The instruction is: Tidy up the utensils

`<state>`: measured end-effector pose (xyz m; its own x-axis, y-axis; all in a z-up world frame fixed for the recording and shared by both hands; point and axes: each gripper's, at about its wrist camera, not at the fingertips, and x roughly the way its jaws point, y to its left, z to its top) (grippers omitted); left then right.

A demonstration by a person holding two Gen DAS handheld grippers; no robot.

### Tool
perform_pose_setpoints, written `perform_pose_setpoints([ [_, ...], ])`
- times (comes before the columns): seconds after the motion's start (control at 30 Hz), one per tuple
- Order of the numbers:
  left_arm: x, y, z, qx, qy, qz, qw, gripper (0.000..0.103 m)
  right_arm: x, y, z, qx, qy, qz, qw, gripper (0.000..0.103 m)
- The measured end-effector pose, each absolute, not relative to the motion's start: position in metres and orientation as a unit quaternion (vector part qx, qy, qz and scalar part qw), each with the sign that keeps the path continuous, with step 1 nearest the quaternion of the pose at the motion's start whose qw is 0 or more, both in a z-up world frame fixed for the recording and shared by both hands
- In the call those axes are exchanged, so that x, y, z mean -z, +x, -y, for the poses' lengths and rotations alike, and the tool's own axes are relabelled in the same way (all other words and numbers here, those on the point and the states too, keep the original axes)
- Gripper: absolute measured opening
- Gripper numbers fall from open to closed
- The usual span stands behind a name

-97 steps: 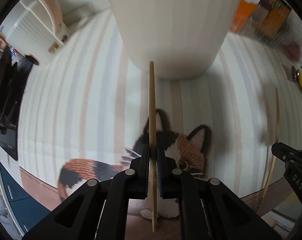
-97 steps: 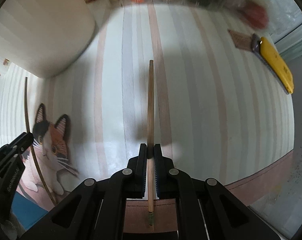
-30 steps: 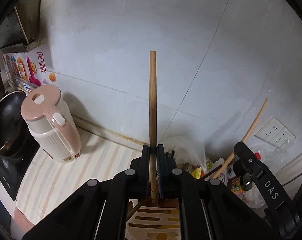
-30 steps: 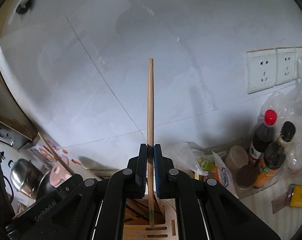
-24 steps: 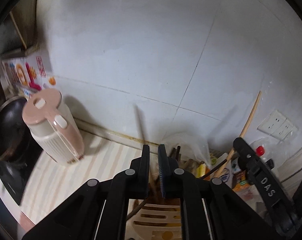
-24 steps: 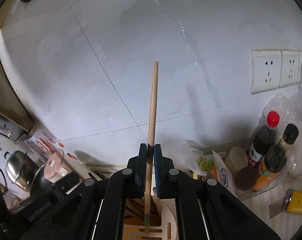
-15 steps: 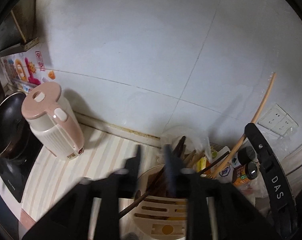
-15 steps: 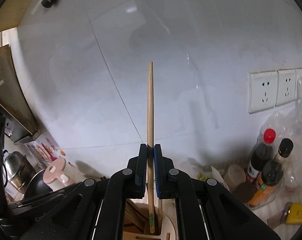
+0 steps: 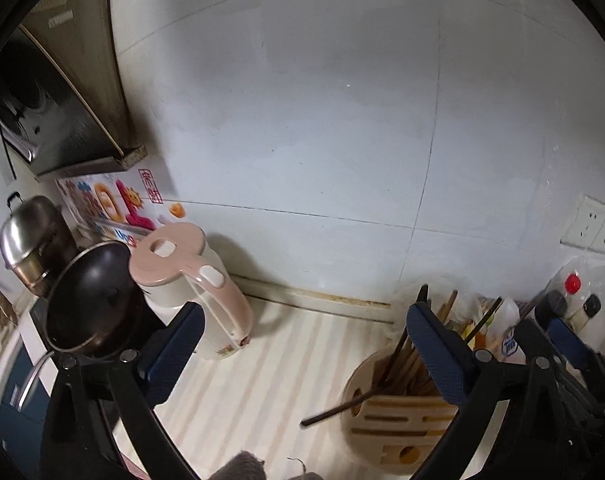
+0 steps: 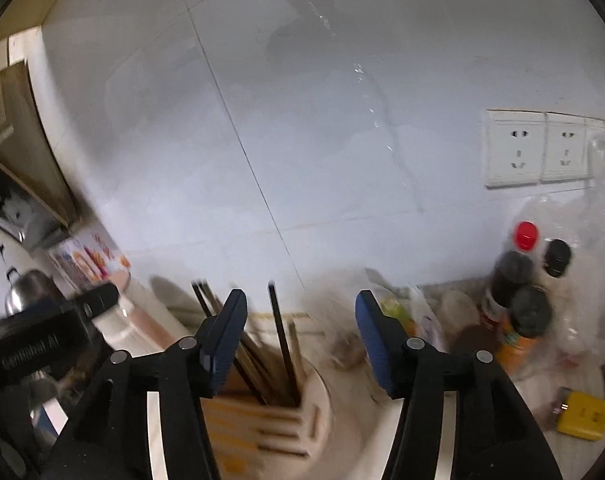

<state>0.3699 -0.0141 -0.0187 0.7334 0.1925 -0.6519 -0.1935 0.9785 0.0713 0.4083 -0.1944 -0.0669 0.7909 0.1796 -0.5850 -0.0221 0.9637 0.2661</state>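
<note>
A round beige utensil holder with slots on top stands on the striped counter, holding several wooden and dark chopsticks; one dark stick leans out to the left. My left gripper is open and empty above the counter, left of the holder. In the right wrist view the holder sits just below my right gripper, which is open and empty over the chopsticks. The right view is blurred.
A pink and white kettle stands left of the holder, with a black pan and steel pot beyond. Sauce bottles and plastic bags crowd the right by the tiled wall. A yellow object lies at right.
Both grippers held a wooden chopstick upright over the holder; the left let go first, then the right. Both jaws are now wide open and the chopsticks are in the holder.
</note>
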Motion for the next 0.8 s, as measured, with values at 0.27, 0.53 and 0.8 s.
perform_pose_setpoints([
  [0.27,0.040,0.341,0.014,-0.112,0.015,-0.374,0.921,0.103,0.077,0.376,0.196,0.001,0.046,-0.374,0.926,0.096],
  [0.53,0.048,0.307,0.017,-0.110,0.002,-0.386,0.916,0.103,0.069,0.350,0.191,0.014,0.017,-0.382,0.924,0.101],
  [0.8,0.025,0.257,0.016,-0.082,-0.010,-0.370,0.925,0.103,0.031,0.293,0.188,0.041,0.005,-0.345,0.938,0.103],
])
